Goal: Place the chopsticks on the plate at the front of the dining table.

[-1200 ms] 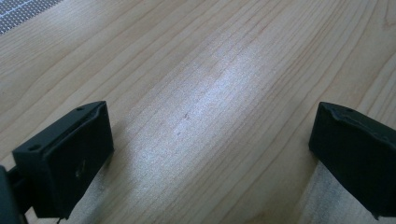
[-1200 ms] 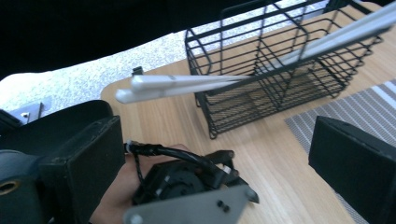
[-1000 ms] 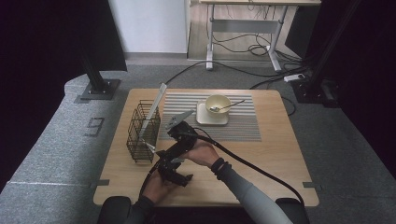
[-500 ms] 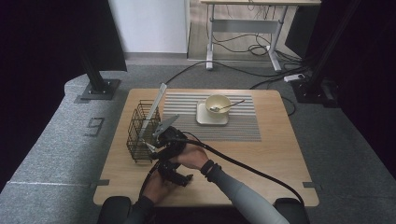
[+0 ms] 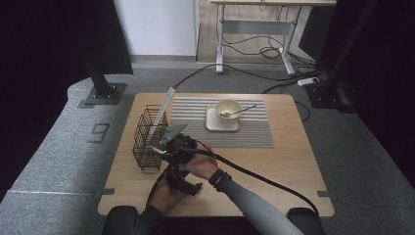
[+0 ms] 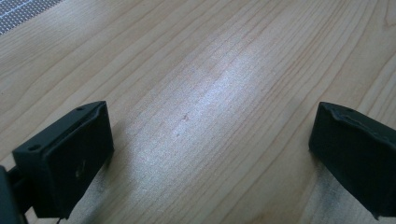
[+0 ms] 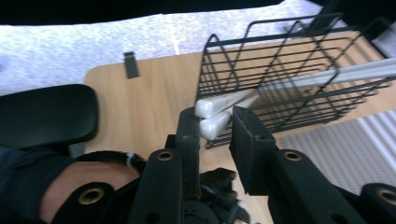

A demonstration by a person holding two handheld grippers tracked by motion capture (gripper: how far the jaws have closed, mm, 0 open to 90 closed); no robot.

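- Wire basket (image 5: 149, 137) stands at the bench's (image 5: 293, 161) left; white chopsticks (image 7: 219, 114) run through it, long axis slanting up toward the far side.
- Right tongs (image 7: 215, 126), just closing, pinch their near ends.
- Left tongs (image 6: 210, 154) spread over bare wood.

Matt wood table (image 6: 224, 70) — black wire basket (image 7: 289, 70).

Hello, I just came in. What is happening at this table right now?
A person works at a wooden table with a gripper in each hand. The right gripper has just been closing its jaws on the ends of two white chopsticks that stick out of a black wire basket. The left gripper rests open over bare wood, holding nothing. Farther back, a bowl with a spoon sits on a striped mat.
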